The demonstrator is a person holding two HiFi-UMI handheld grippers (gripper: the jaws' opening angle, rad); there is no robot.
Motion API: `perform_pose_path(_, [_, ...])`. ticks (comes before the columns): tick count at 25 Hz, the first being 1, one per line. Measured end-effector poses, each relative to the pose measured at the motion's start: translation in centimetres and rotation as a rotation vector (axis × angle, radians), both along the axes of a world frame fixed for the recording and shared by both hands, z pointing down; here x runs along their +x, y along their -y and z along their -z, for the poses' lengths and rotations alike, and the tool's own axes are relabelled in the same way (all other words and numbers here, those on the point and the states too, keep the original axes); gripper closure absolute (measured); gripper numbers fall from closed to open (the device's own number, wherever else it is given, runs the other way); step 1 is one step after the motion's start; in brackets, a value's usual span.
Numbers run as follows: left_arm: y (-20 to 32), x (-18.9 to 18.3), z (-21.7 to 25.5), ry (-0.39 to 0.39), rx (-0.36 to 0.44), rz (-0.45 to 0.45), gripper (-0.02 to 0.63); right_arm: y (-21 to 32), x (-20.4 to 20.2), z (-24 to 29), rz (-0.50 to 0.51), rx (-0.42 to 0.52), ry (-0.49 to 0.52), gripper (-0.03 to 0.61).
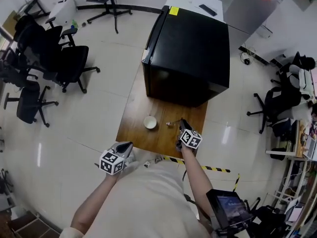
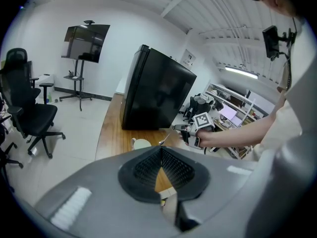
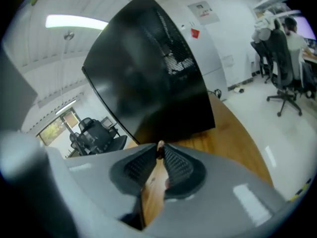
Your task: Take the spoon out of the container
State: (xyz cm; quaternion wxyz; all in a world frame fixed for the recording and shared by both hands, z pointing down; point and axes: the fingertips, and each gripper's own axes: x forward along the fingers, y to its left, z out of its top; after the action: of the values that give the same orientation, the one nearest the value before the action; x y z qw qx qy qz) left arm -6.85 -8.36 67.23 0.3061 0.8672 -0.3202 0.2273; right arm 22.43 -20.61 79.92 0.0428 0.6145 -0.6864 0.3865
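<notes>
While the right gripper (image 1: 183, 124) is pinching the spoon (image 1: 173, 123) beside the container (image 1: 150, 122) near the table's (image 1: 136, 113) front edge, the left gripper (image 1: 130, 144) is idling clenched and empty. That thin tip pinch is probably risking a swivel or a drop.

No word or number can be read. The yellow sticker (image 1: 174, 11) on the black fridge (image 1: 190, 53) is too small to read. The white notice (image 3: 200, 7) on the white cabinet (image 3: 218, 48) is blurred.
</notes>
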Motion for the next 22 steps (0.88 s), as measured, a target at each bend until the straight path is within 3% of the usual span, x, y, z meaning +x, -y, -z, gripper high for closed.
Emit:
perform_pose_path(7, [-1.2,0.1,-0.6,0.035,-0.024,-0.006,0.627,-0.1,1.6,-5.2,-0.195,-0.057,0.083,0.538])
perform_pose_path(12, [-1.7,-0.8,-0.8,0.067,-0.038,0.003,0.627,-0.6,3.3,-7.3,-0.376,-0.051,0.221,0.540])
perform_pose_path(19, [-2.1,-1.7,-0.5,0.095,-0.020,0.003,0.627,-2.7,3.1,-9.2,-0.359,-0.102,0.170,0.538])
perform_pose_path(22, [-1.9,-1.7,-0.5,0.096,-0.012,-0.003,0.627,-3.8,2.3,-9.8,-0.318,-0.142,0.142,0.503])
